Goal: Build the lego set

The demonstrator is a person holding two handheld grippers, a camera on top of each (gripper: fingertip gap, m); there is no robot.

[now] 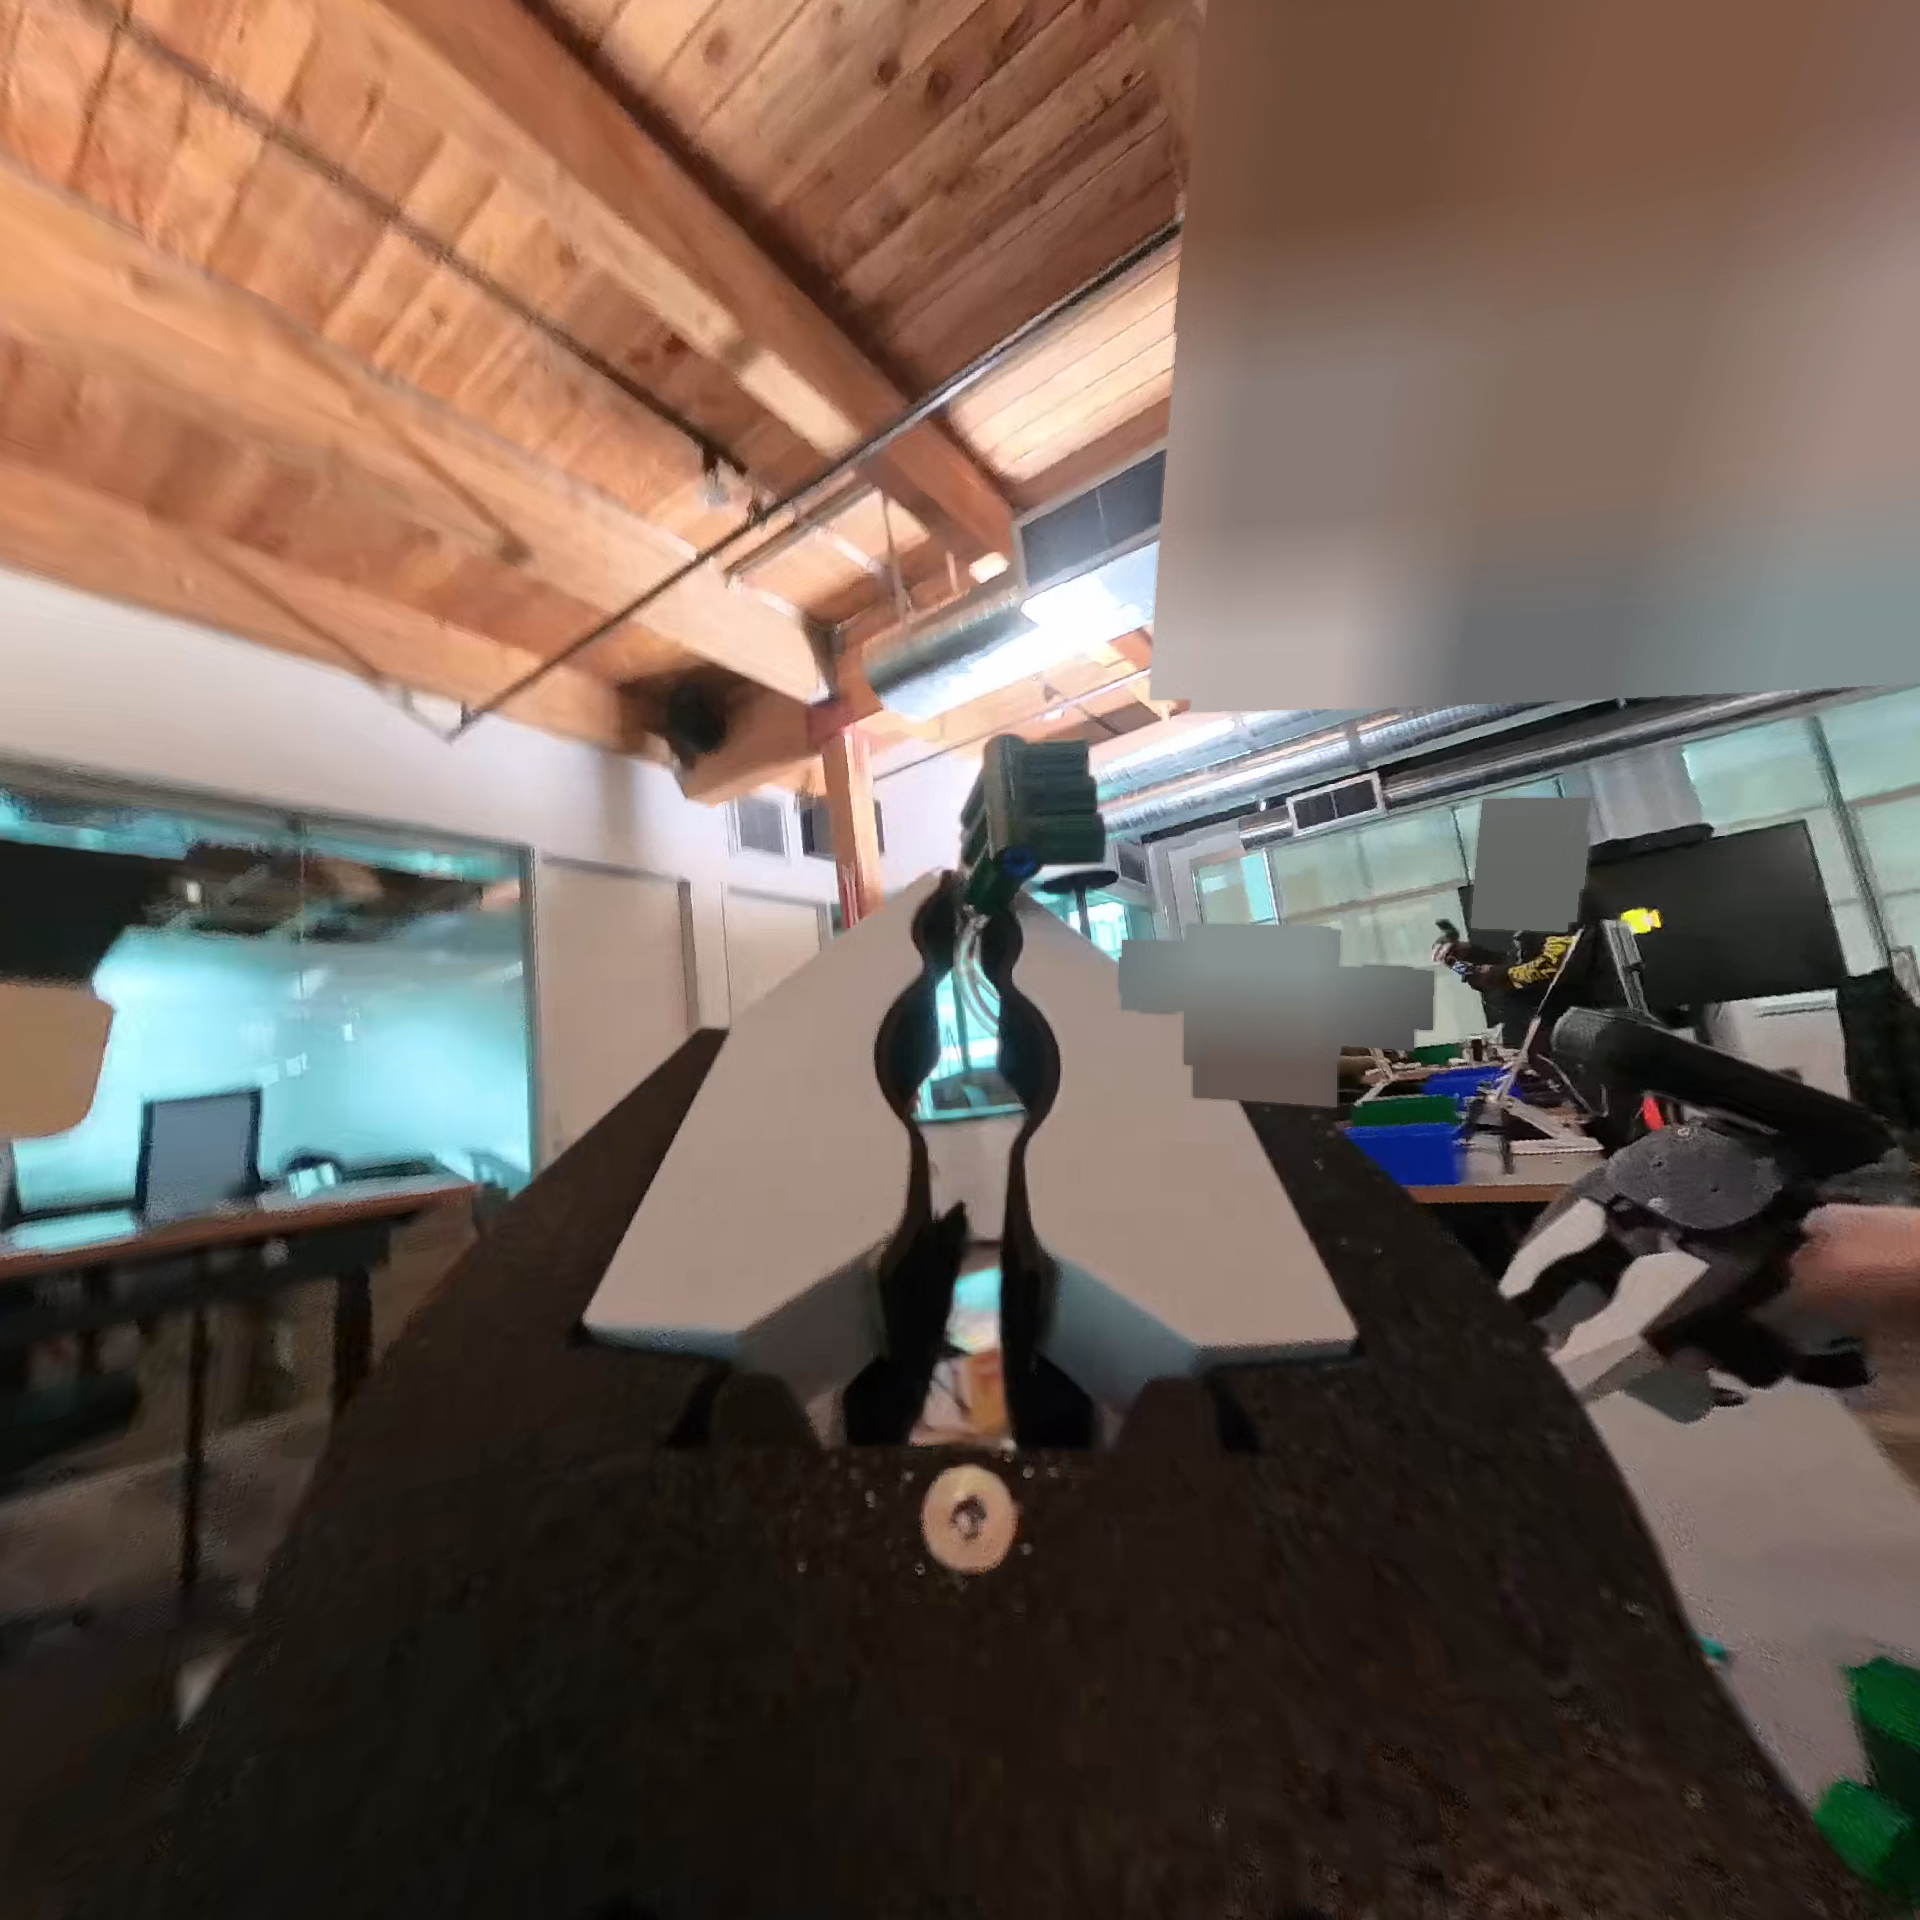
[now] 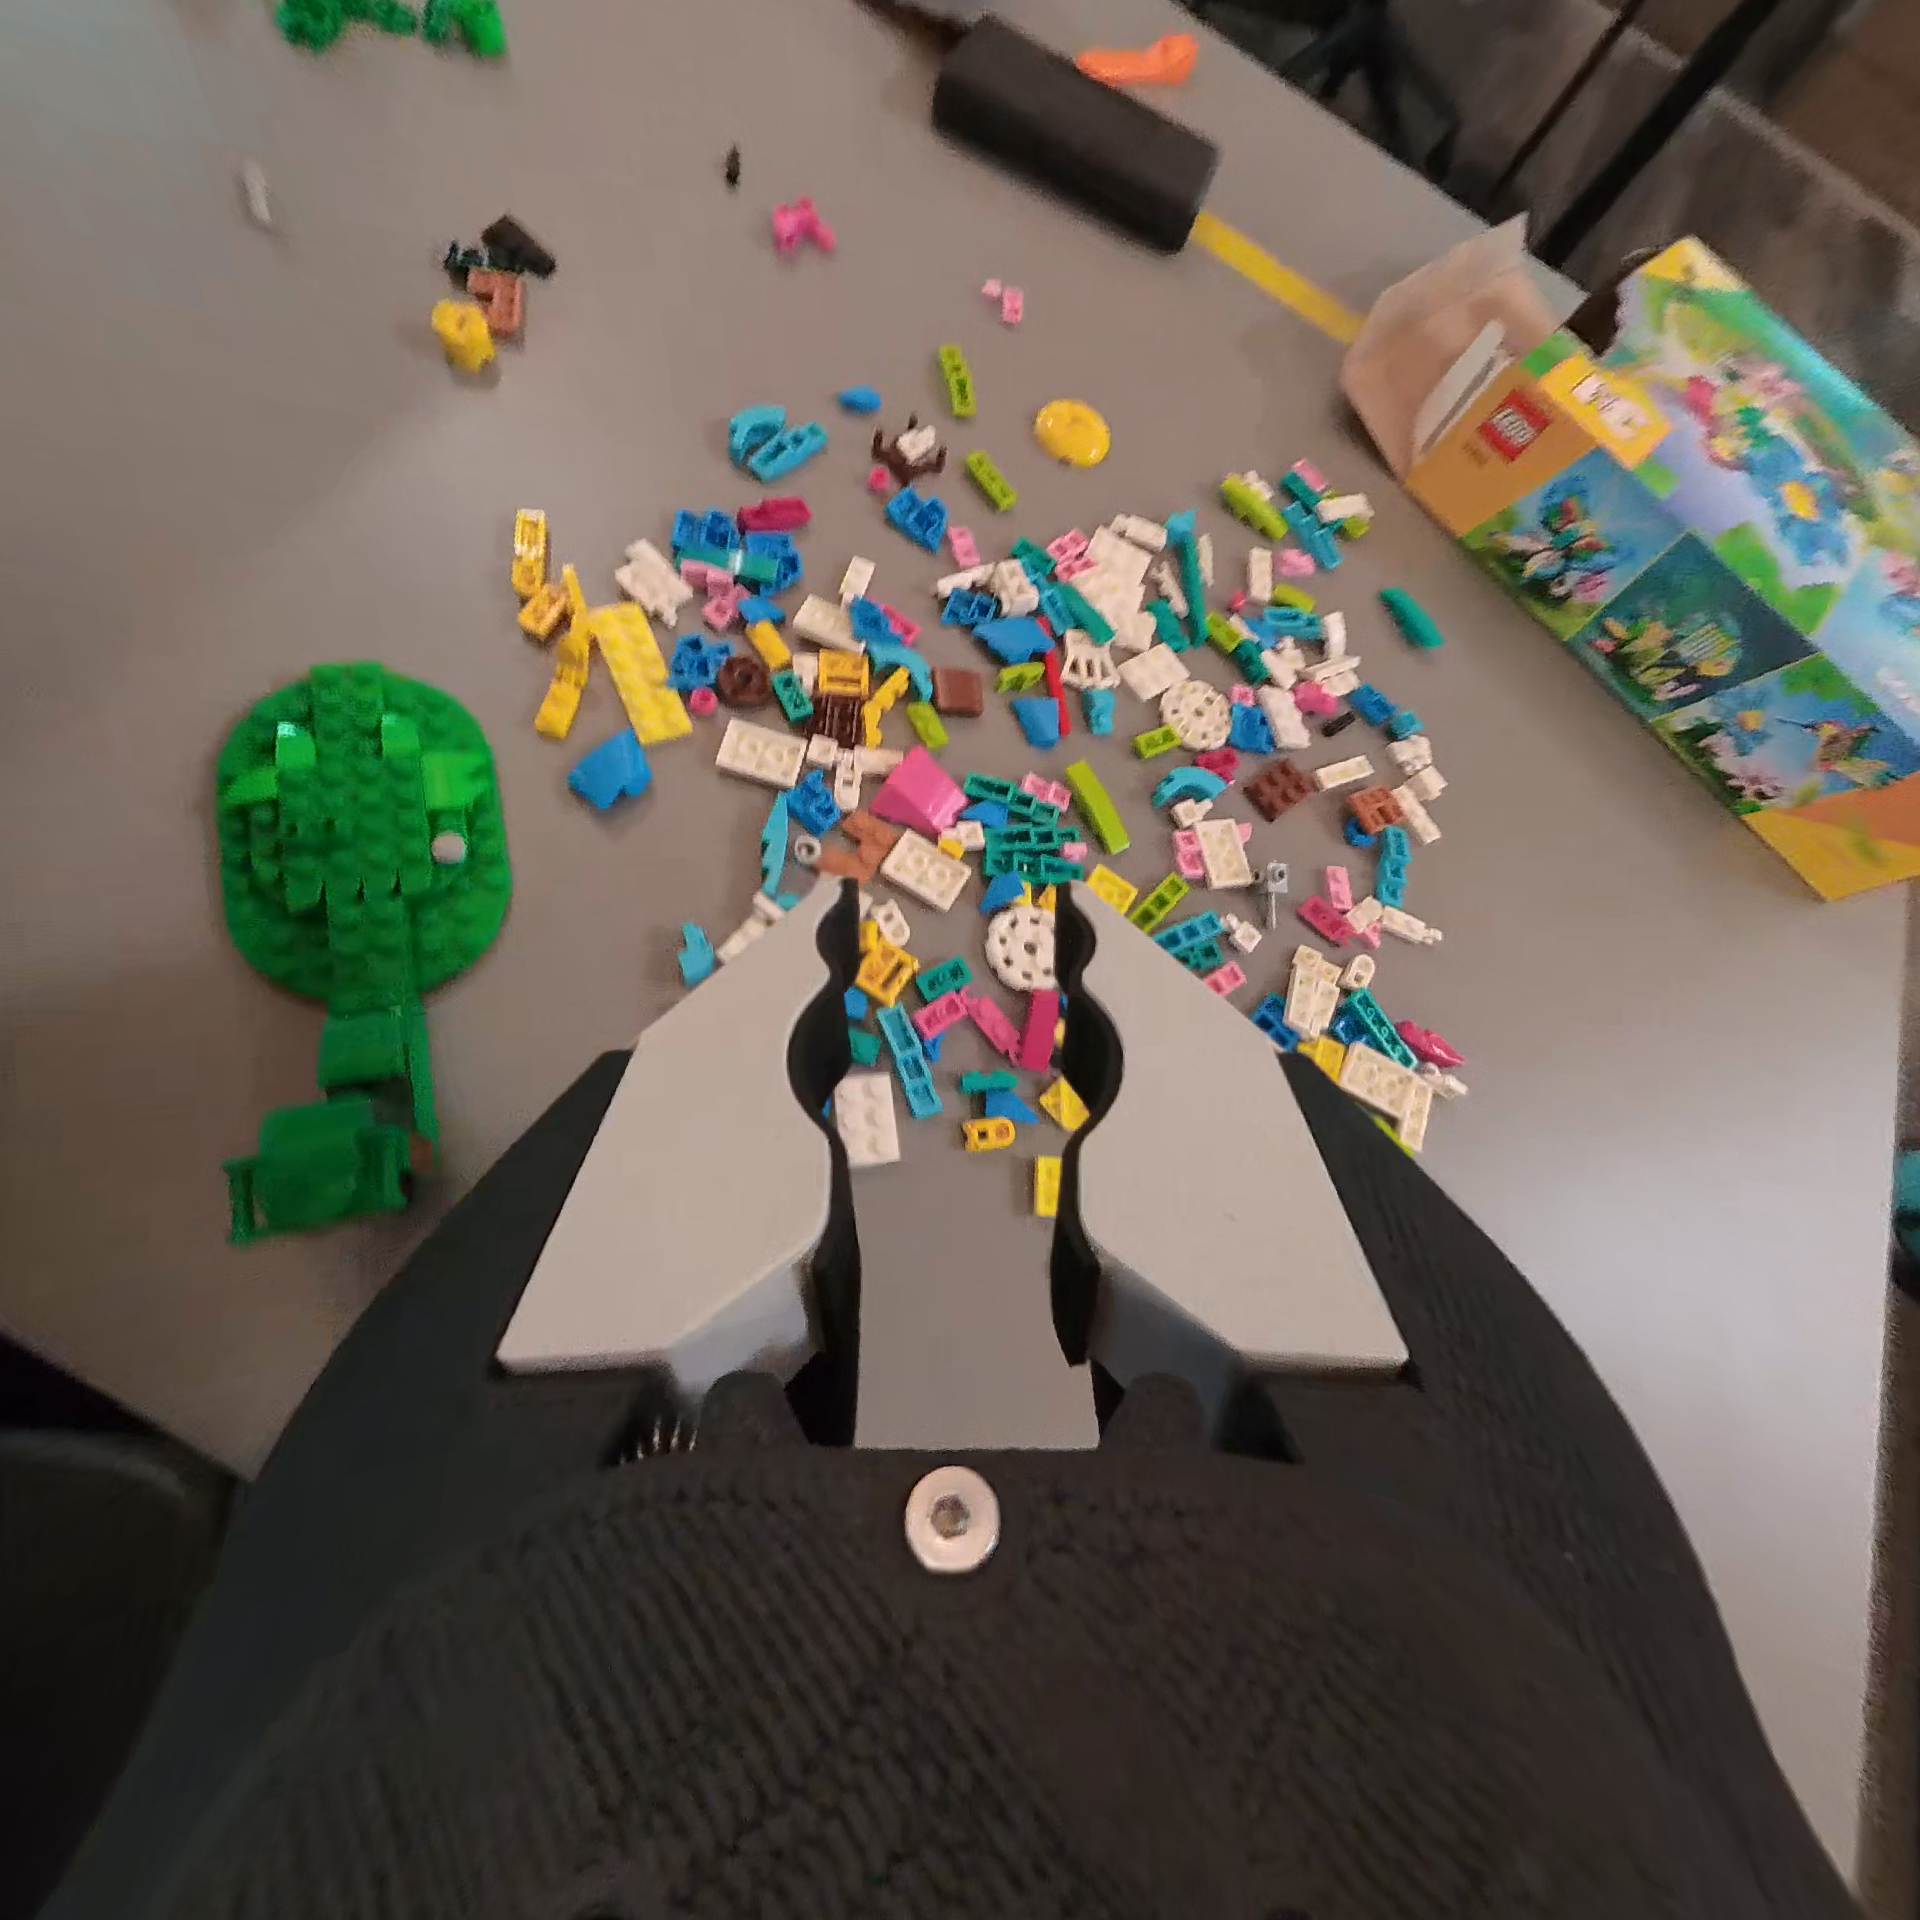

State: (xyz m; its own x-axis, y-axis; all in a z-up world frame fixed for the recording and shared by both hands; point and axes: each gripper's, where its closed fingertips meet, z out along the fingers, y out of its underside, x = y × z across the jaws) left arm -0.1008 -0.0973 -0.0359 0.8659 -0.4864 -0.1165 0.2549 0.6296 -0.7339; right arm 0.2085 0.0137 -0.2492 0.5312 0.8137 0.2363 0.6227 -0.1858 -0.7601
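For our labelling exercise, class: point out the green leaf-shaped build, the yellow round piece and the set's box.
green leaf-shaped build (image 2: 364, 821), right wrist view, middle of its studded top.
yellow round piece (image 2: 1072, 431), right wrist view, centre of the disc.
box (image 2: 1714, 613), right wrist view, its printed side.

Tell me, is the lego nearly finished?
Not nearly. Done: a big green leafy build lies on the grey table. In hand: the left gripper is pinching a small dark green piece, lifted up in the air. The right gripper is open and empty above the loose pile of coloured bricks. That whole pile is left to build.
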